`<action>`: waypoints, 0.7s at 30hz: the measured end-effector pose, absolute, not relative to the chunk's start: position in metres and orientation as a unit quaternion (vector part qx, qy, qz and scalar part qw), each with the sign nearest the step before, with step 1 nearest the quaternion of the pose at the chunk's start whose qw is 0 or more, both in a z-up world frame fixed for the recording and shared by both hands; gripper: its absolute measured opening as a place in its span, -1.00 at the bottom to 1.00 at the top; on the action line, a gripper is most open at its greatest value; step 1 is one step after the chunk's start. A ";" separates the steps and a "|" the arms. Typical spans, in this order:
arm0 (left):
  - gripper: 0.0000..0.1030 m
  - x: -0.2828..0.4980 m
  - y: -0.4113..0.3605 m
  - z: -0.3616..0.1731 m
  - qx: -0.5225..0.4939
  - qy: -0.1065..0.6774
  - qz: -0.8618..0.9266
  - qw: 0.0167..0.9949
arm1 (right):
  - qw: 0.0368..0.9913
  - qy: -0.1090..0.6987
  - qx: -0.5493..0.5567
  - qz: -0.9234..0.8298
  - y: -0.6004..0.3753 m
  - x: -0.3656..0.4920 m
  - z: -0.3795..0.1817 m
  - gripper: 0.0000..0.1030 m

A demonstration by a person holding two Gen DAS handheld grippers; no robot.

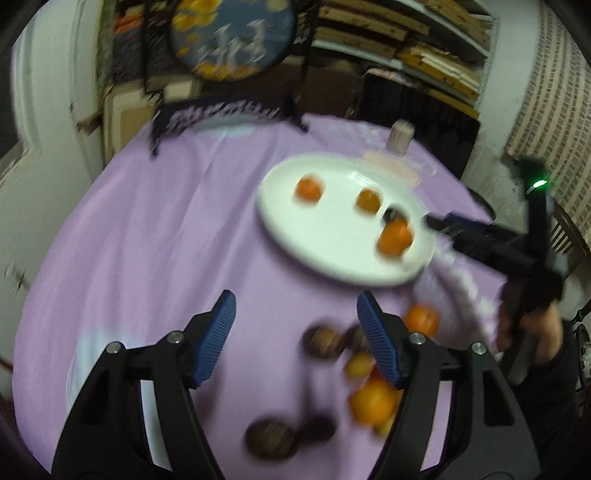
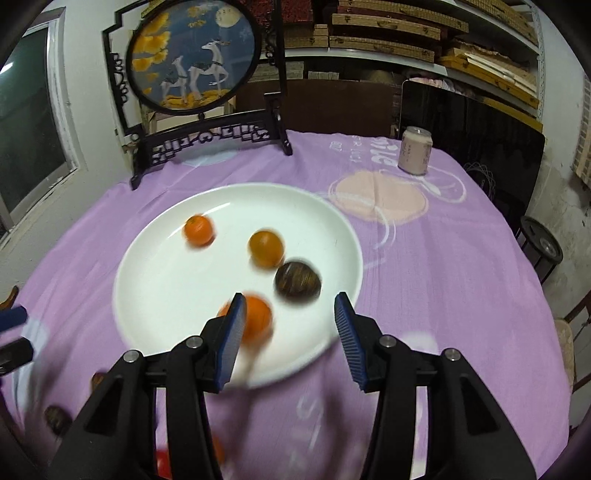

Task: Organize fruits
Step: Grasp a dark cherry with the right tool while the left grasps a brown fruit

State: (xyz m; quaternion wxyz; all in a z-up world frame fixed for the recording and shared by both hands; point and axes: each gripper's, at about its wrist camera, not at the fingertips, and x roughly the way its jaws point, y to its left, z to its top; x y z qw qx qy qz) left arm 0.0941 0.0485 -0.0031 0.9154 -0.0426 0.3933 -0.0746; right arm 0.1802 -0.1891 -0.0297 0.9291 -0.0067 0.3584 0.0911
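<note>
A white plate point(image 2: 166, 295) on the purple cloth holds three oranges point(image 2: 199, 229) point(image 2: 266, 247) point(image 2: 255, 319) and one dark round fruit point(image 2: 297, 282). My right gripper point(image 2: 291, 306) is open over the plate's near side with nothing between its pads; the nearest orange shows just past its left finger. My left gripper point(image 1: 295, 314) is open over bare cloth, short of the plate point(image 1: 332, 258). Loose fruit lies near its right finger: an orange point(image 1: 421, 319), a large orange point(image 1: 373, 402), a yellowish fruit point(image 1: 360, 363) and dark fruits point(image 1: 323, 341) point(image 1: 269, 437). Both views are blurred.
A carved black stand with a round deer picture point(image 2: 192, 55) is at the table's far left. A pink can point(image 2: 415, 149) stands at the far right. Shelves with boxes point(image 2: 388, 33) are behind. A hand point(image 1: 532, 325) shows at the right of the left wrist view.
</note>
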 end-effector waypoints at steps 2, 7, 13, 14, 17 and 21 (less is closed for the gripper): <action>0.36 0.078 0.065 -0.010 -0.054 0.403 -0.066 0.911 | 0.925 0.364 -0.002 0.108 -0.186 0.152 -0.028 -0.03; 0.36 0.046 0.088 -0.024 -0.054 0.409 -0.056 0.909 | 0.898 0.392 0.015 0.197 -0.173 0.066 -0.035 0.06; 0.36 0.031 0.088 -0.034 -0.054 0.417 -0.069 0.905 | 0.864 0.435 -0.011 0.254 -0.144 0.011 -0.058 0.06; 0.37 0.027 0.086 -0.034 -0.052 0.416 -0.071 0.905 | 0.861 0.438 -0.011 0.259 -0.140 0.009 -0.060 0.06; 0.39 0.023 0.083 -0.037 -0.047 0.418 -0.074 0.904 | 0.854 0.444 -0.005 0.270 -0.132 0.012 -0.065 0.06; 0.39 0.016 0.081 -0.040 -0.050 0.424 -0.078 0.901 | 0.845 0.456 -0.004 0.281 -0.123 0.017 -0.074 -0.12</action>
